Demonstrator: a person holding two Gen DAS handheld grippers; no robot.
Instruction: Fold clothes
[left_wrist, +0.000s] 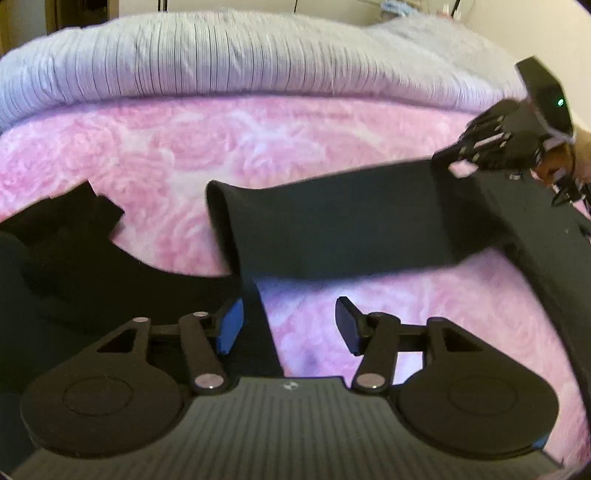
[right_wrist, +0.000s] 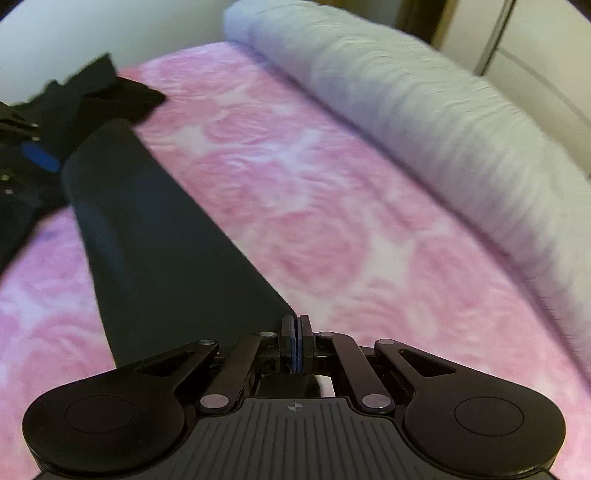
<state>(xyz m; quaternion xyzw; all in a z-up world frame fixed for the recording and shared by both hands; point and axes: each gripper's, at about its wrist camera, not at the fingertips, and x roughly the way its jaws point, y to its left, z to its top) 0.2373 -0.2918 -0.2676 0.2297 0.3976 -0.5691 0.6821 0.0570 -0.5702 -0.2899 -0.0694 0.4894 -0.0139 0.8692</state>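
A black garment (left_wrist: 332, 225) lies on a pink rose-patterned blanket (left_wrist: 184, 155). One long part of it is lifted and stretched toward the right. My right gripper (right_wrist: 296, 332) is shut on the end of that black strip (right_wrist: 155, 236); it also shows in the left wrist view (left_wrist: 454, 155) at the upper right, pinching the cloth's corner. My left gripper (left_wrist: 291, 325) is open, low over the garment, with a fold of the black cloth lying between its fingers beside the left blue pad (left_wrist: 231, 325). More of the garment (right_wrist: 92, 99) is bunched at the far left.
A rolled grey ribbed blanket (left_wrist: 240, 59) runs along the far edge of the bed; it also shows in the right wrist view (right_wrist: 424, 110). A pale wall and wooden furniture stand behind it.
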